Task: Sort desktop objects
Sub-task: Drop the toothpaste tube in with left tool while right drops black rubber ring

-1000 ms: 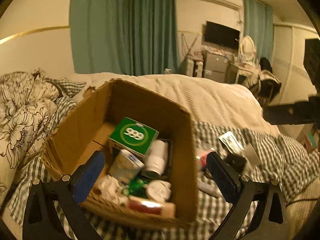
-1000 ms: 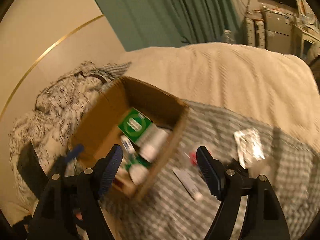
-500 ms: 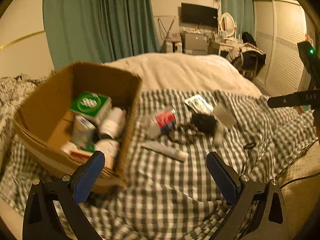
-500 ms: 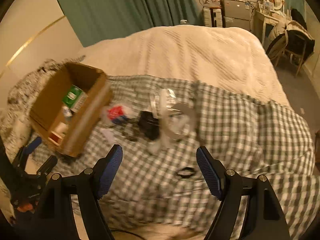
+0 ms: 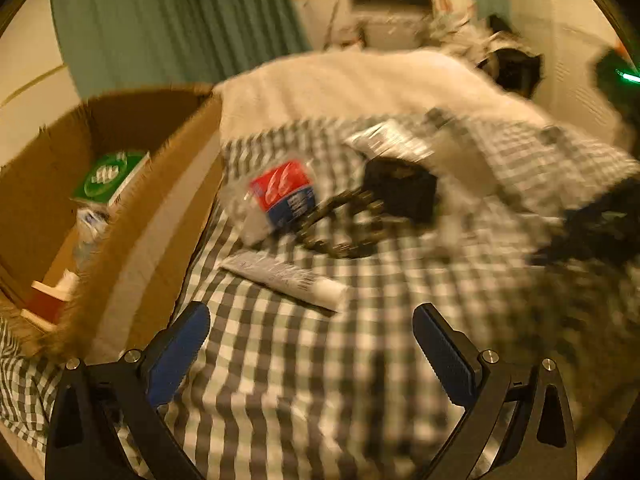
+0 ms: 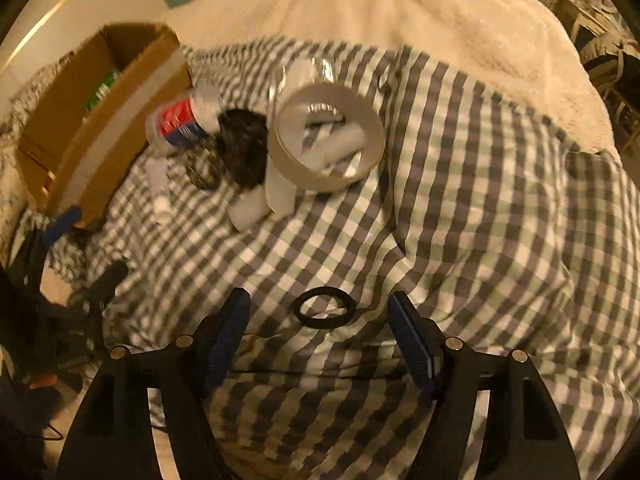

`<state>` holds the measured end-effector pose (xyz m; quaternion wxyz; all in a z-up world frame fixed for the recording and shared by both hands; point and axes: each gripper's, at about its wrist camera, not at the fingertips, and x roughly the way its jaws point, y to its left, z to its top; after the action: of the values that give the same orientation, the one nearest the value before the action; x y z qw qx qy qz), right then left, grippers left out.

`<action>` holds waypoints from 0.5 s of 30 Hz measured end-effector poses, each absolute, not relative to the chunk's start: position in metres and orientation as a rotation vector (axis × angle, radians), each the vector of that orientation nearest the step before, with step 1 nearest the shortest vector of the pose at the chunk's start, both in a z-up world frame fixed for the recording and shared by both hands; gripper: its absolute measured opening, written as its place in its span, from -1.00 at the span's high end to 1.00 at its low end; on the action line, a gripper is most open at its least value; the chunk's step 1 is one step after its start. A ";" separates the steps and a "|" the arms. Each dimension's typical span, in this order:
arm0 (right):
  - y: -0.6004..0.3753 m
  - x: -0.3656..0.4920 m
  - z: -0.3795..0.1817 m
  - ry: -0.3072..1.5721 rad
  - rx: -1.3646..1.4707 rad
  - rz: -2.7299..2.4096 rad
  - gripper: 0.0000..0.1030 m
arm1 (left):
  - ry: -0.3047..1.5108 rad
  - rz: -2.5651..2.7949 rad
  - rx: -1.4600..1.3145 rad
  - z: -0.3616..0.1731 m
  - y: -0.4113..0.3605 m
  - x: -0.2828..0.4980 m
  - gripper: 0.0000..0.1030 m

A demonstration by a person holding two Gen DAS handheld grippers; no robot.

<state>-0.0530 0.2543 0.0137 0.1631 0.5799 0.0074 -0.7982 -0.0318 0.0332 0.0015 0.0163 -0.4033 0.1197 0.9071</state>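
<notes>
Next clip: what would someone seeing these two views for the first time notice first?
Probably the big roll of tape standing on edge in the middle of the checked bedspread, beside a red-labelled packet and a dark clump of small things. Next, the small black ring lying just ahead of the right gripper, whose fingers are closing with nothing between them. The cardboard box sits at the left, already part-filled.

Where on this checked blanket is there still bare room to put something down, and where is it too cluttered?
Bare checked blanket spreads right of the tape roll, up to the cream cover. There is more between the white tube and the left gripper. The crowded strip runs from the cardboard box to the tape roll. A black ring lies before the right gripper, whose jaws are closing.
</notes>
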 end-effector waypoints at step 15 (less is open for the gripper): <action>0.239 -0.041 -0.003 0.236 1.731 -2.256 0.63 | -0.133 2.881 -1.543 -0.020 -0.020 -0.082 0.51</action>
<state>-0.0413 0.2393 -0.0032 0.1435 0.6002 0.0817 -0.7826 -0.0821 -0.0195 -0.0196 -0.0644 -0.4707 -0.0407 0.8790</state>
